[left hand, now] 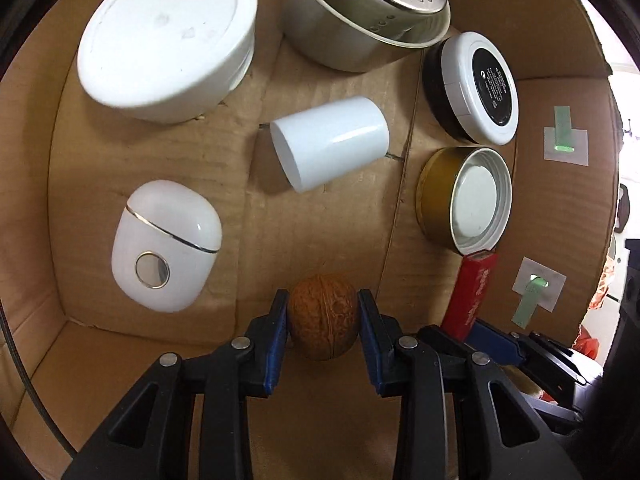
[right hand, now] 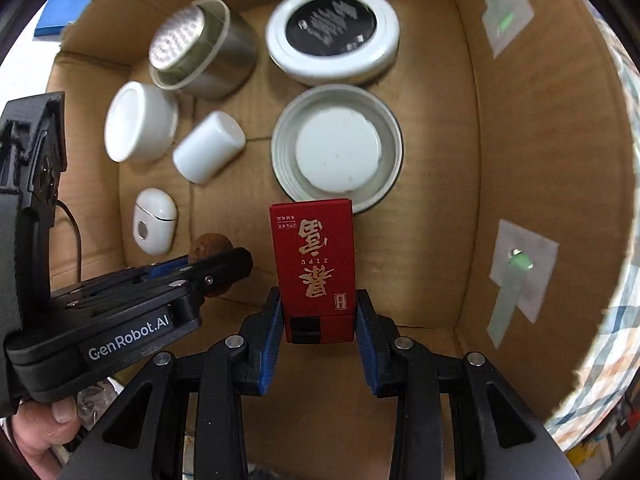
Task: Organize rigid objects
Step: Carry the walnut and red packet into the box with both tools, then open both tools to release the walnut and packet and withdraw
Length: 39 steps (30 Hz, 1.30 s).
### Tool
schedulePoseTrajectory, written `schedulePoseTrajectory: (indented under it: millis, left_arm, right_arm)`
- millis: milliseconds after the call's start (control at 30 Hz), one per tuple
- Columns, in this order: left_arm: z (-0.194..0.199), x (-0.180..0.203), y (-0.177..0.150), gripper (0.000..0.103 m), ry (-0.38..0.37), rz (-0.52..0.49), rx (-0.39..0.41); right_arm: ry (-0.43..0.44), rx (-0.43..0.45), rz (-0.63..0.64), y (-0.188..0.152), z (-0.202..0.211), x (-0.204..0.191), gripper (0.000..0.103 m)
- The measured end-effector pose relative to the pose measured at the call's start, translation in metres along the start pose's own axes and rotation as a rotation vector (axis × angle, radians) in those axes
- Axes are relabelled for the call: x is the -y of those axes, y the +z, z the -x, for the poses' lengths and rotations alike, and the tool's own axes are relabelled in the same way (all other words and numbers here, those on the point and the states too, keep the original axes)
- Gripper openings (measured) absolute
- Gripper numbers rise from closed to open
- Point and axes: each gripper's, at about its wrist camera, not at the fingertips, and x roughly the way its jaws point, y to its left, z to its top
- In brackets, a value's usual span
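Nearest the lens, the left gripper (left hand: 323,320) is clamped on one brown walnut (left hand: 322,316), just above the floor of the cardboard box (left hand: 560,208). Beside it, the right gripper (right hand: 317,320) is clamped on one red box (right hand: 314,264). Beyond the walnut lie one white case (left hand: 166,246), one white bowl (left hand: 168,40), one white cylinder (left hand: 330,142), one perforated steel canister (left hand: 360,12) and two round lids (left hand: 476,88), (left hand: 464,200). The left gripper partly hides the walnut in the right wrist view; lid print is blurred.

Both wrist views steeply down, close — shared cardboard box (left hand: 560,80) (same floor).
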Motion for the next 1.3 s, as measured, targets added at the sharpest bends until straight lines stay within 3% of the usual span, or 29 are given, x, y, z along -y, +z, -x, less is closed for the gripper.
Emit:
schedulePoseTrajectory:
  millis: [333, 567, 600, 767, 1067, 1167, 1300]
  left_arm:
    - [0.003, 0.009, 0.016, 0.031, 0.02, -0.002, -0.025]
    - [0.009, 0.019, 0.019, 0.033, 0.083, -0.006, -0.01]
    - [0.011, 0.021, 0.019, 0.034, 0.089, -0.007, -0.008]
    - [0.024, 0.03, 0.014, 0.038, 0.103, -0.014, 0.018]
    - [0.066, 0.046, 0.003, 0.064, 0.159, -0.019, 0.123]
    - [0.082, 0.052, -0.001, 0.073, 0.188, -0.026, 0.173]
    - [0.101, 0.058, -0.006, 0.094, 0.2, -0.026, 0.231]
  right_arm:
    - [-0.026, -0.069, 0.002, 0.008, -0.026, -0.009, 0.037]
    - [-0.032, -0.066, -0.008, 0.014, -0.02, -0.012, 0.038]
    - [-0.037, -0.061, -0.003, 0.003, -0.009, -0.002, 0.038]
    - [-0.041, -0.024, 0.014, -0.002, 0.002, -0.005, 0.052]
    - [-0.087, 0.052, 0.048, -0.011, 0.048, -0.019, 0.058]
    - [-0.109, 0.09, 0.052, -0.016, 0.067, -0.024, 0.069]
    - [-0.123, 0.135, 0.049, -0.022, 0.09, -0.023, 0.081]
